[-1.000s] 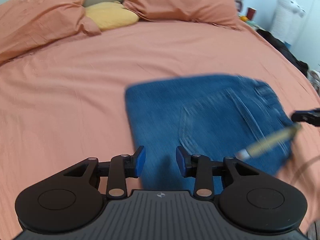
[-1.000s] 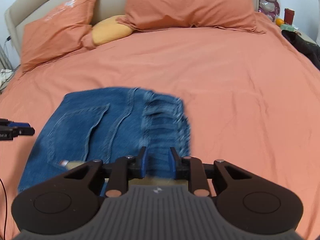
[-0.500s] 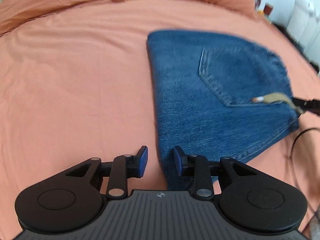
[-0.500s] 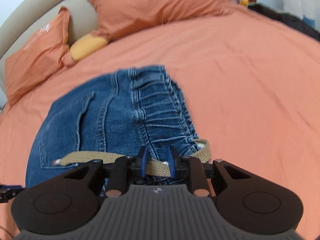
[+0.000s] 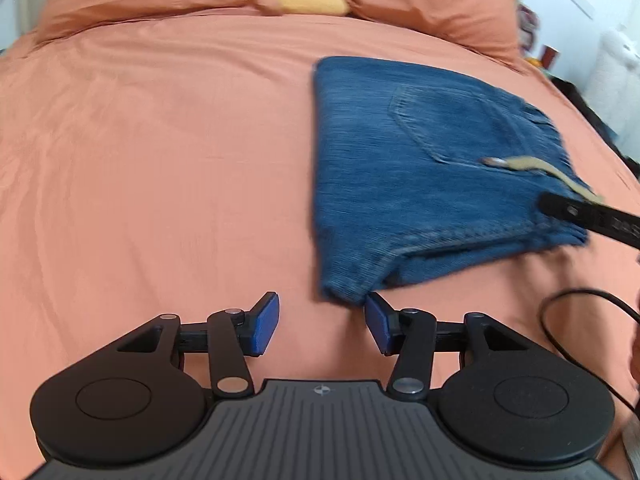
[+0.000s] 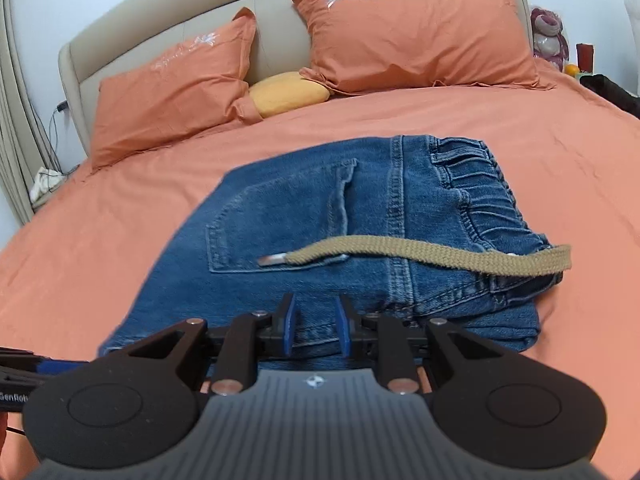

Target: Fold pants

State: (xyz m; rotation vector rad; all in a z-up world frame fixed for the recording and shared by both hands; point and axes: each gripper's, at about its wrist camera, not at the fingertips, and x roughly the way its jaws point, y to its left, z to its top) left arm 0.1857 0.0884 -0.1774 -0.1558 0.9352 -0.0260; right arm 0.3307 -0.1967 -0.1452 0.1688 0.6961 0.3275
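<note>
Since half a second earlier, the right gripper had let go of the tan drawstring and its fingers had parted a little, holding nothing. The left gripper had also spread wider and pulled back from the jeans, its right pad just beside their nearest corner.

The jeans lay folded into a compact stack on the orange bed sheet, toward the foot edge of the bed, back pocket facing up and the gathered waistband at the right side in the right wrist view. The drawstring trailed loose across the pocket. Two orange pillows and a yellow cushion sat against the headboard at the far edge. A black cable curved over the sheet near the left gripper.
</note>
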